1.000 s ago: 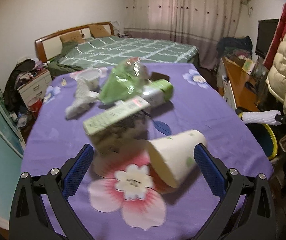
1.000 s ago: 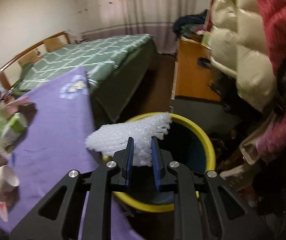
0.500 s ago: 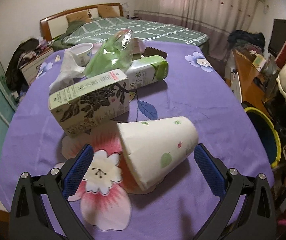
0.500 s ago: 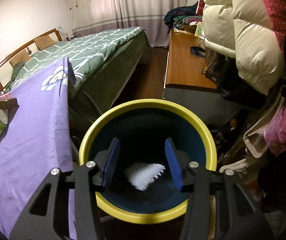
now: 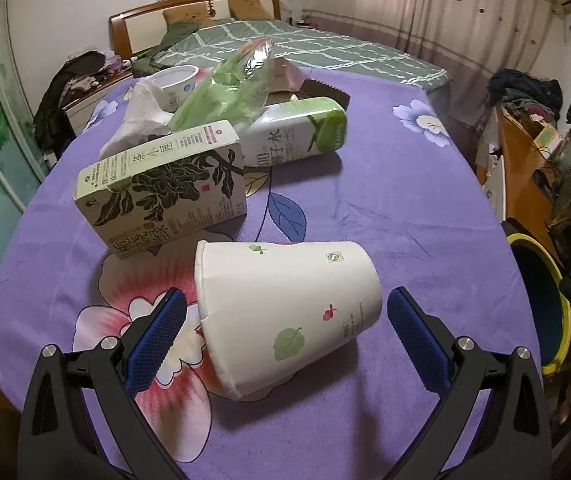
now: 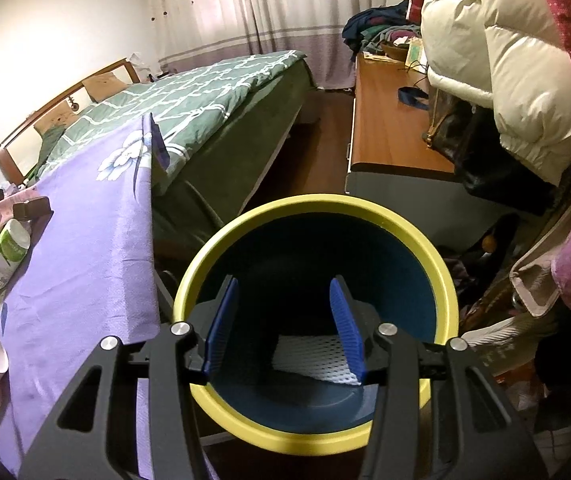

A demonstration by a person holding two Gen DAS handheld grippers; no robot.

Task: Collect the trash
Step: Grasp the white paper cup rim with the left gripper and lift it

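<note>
Your left gripper (image 5: 281, 322) is spread wide around the paper cup (image 5: 285, 314) lying on its side on the purple tablecloth (image 5: 385, 208); beyond it lie a carton (image 5: 165, 188) and a bottle (image 5: 293, 136). Your right gripper (image 6: 283, 326) hangs apart and empty over the yellow-rimmed bin (image 6: 221, 240), with white foam mesh (image 6: 309, 362) at its bottom.

Purple floral cloth (image 5: 385, 208) covers desk. Bed with green checked quilt (image 6: 205, 92) behind, wooden headboard (image 5: 189, 12). Curtains (image 6: 269, 8) at far wall. White puffer jacket (image 6: 505, 60) hanging above wooden cabinet (image 6: 389, 128).
</note>
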